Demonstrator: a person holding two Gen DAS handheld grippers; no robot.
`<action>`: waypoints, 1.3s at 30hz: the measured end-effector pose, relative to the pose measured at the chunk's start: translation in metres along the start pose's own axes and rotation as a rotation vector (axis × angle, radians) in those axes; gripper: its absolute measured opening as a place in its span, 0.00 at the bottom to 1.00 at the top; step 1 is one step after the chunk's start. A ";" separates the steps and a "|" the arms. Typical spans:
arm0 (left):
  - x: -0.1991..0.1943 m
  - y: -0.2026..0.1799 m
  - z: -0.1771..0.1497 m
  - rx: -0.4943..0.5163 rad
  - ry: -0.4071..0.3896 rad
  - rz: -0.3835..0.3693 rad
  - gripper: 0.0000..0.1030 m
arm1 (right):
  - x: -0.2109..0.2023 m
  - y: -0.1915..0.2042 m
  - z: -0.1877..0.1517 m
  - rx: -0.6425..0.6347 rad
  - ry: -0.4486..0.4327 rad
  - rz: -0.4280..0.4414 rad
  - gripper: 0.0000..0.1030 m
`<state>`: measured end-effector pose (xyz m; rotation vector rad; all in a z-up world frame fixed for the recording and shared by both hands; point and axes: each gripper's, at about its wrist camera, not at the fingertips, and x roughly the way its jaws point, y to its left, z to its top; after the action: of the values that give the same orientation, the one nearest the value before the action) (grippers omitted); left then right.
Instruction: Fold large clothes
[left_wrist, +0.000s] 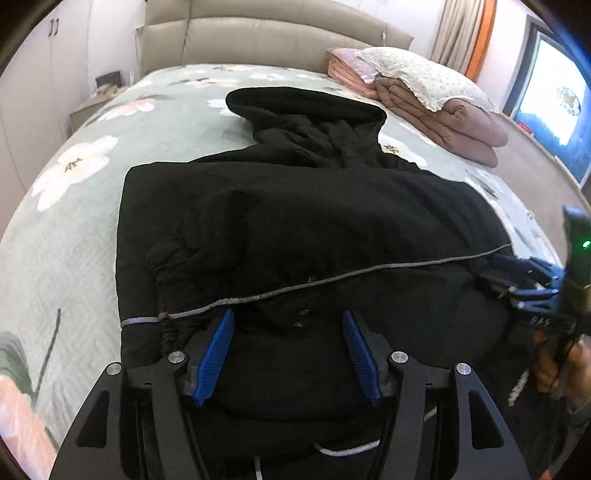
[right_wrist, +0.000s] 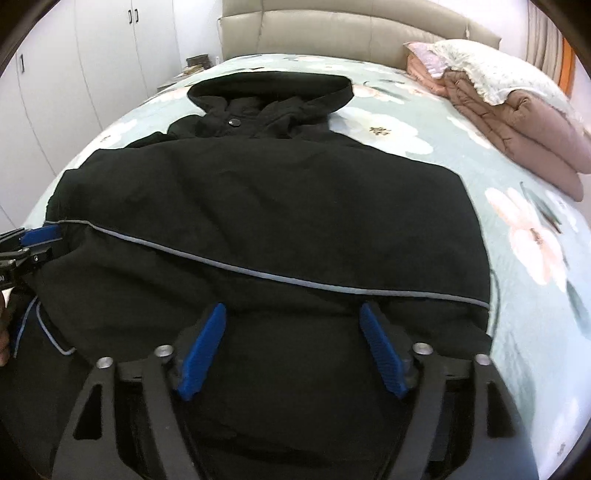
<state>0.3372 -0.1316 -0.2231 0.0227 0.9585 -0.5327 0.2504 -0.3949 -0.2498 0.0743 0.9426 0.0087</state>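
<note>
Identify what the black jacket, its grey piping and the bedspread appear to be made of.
Black jacket: matte woven cloth, seemingly padded, judging by its soft puffy folds.
Grey piping: thin trim with a faint sheen, possibly reflective.
Bedspread: quilted fabric, stitched ridges visible, floral print.

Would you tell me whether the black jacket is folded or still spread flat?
Partly folded: the black jacket has its sleeves tucked in, hood still extended.
</note>
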 end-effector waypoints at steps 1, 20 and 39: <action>-0.005 0.002 0.006 -0.029 0.016 -0.022 0.61 | -0.002 0.001 0.005 0.004 0.033 -0.007 0.81; 0.078 0.077 0.254 -0.273 -0.005 -0.059 0.61 | 0.069 -0.077 0.254 0.245 0.031 0.005 0.81; 0.206 0.137 0.244 -0.373 0.135 -0.202 0.13 | 0.195 -0.126 0.223 0.393 0.156 0.102 0.10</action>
<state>0.6806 -0.1603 -0.2711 -0.3800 1.1883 -0.5349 0.5420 -0.5261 -0.2859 0.4907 1.0859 -0.0776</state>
